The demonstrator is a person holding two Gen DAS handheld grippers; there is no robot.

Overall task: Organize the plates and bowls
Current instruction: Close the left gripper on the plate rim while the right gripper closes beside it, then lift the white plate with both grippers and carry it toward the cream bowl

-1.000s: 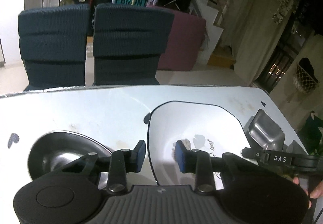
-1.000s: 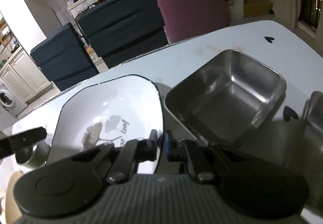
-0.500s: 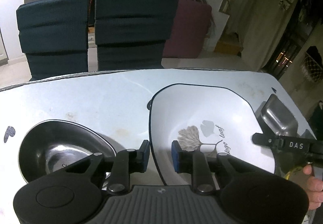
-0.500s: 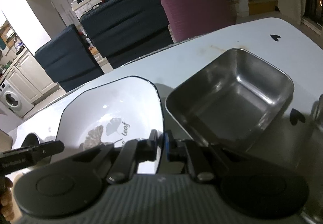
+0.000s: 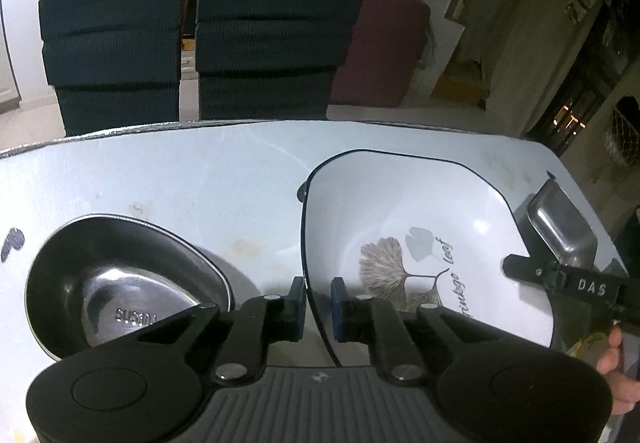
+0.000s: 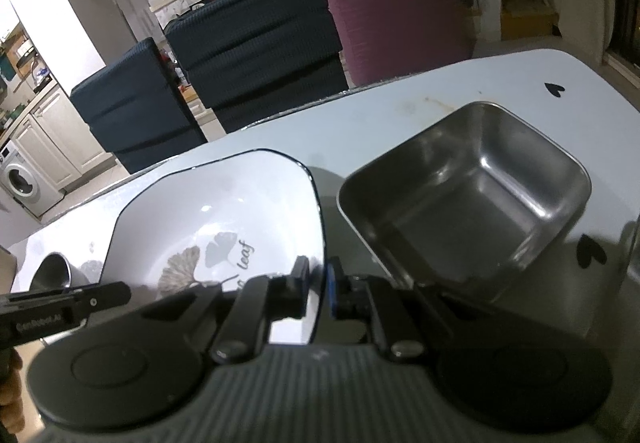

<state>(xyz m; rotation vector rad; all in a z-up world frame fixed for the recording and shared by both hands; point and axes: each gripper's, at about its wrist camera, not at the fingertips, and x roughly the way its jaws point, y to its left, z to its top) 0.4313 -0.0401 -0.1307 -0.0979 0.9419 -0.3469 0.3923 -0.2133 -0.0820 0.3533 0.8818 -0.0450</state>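
One white ceramic plate (image 5: 404, 211) with a thin dark rim and a grey ginkgo-leaf print sits in the middle of the pale blue table (image 5: 192, 171). Two steel vessels flank it: a round, shiny stainless steel bowl (image 5: 120, 283) on the left and a square, brushed stainless steel tray (image 6: 472, 187) on the right. A fourth item, a small round metal cup (image 6: 54, 273), shows only in the right wrist view, at the far left edge of the table; too little of it is visible to say more. The plate, the round bowl and the square tray are all empty.

The left gripper (image 5: 318, 303) has its jaws astride the plate's near left rim, one finger outside and one inside; they have just been closing, and now they pinch that rim. The right gripper (image 6: 316, 291) is clenched on the plate's near right rim, its fingers pressed to both sides of the edge. So both tools grasp the same plate at opposite near corners. Whether the plate's base still rests on the table cannot be told.

Beyond the far edge of the table stand two dark blue padded chairs (image 5: 276, 43) side by side and, to their right, one maroon seat (image 5: 380, 51).
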